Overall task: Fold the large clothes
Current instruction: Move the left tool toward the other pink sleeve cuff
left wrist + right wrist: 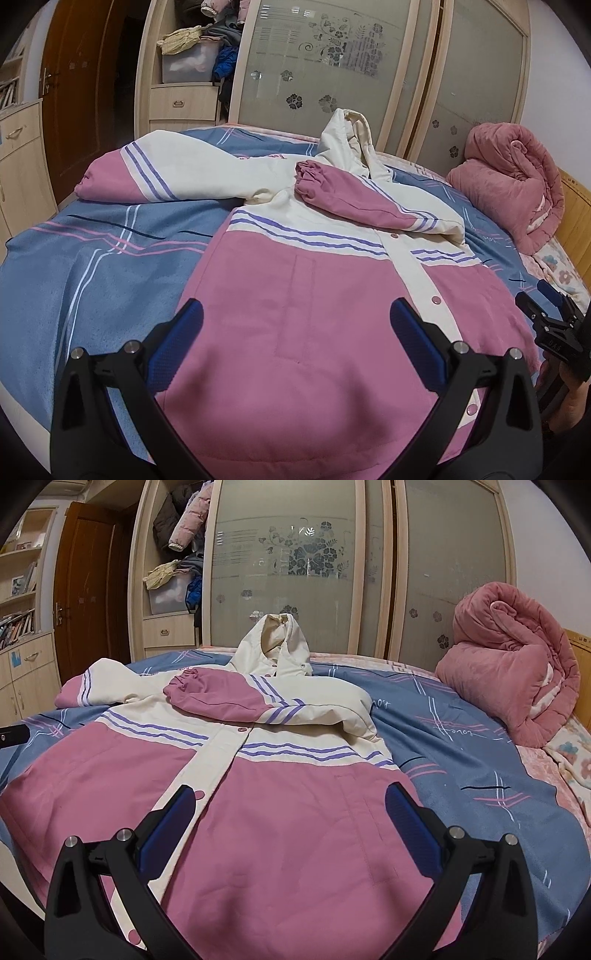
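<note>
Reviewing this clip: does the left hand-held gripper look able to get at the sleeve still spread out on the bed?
Probably yes. The left hand-held gripper is open, and the outstretched sleeve lies flat on the bedspread with nothing covering it.

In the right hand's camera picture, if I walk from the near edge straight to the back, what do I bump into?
Right gripper → pink bottom of the jacket → folded-over sleeve → cream hood → wardrobe's frosted door.
</note>
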`<control>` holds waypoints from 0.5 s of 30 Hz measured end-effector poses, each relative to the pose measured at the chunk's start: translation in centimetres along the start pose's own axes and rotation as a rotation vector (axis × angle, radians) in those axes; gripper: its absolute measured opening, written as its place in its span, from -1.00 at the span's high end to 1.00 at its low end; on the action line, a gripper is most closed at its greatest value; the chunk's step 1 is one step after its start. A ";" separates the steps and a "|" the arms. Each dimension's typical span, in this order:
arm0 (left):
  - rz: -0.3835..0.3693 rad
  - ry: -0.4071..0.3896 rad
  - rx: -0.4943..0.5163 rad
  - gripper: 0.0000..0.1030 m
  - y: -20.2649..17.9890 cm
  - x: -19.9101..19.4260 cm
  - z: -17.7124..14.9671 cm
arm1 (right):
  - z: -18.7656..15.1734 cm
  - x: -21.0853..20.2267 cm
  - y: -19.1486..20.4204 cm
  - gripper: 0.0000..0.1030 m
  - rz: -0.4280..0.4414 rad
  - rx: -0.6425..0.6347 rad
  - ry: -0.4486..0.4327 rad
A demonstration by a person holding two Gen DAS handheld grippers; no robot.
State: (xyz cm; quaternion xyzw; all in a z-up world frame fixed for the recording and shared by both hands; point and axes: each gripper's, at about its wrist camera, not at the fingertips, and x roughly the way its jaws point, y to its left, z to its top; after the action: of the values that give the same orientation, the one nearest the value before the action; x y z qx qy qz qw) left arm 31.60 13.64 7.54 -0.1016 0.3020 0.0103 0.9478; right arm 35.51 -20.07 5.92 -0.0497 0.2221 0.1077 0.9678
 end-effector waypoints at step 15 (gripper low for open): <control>-0.084 0.046 -0.139 -0.96 3.8 1.6 1.0 | 0.2 -0.5 -0.2 -0.97 0.021 0.014 -0.003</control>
State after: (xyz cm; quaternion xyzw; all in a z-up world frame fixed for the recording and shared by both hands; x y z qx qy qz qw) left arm 33.19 17.53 6.72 -0.1799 0.3177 -0.0108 0.9309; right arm 35.21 -20.32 6.34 -0.0405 0.2218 0.1163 0.9673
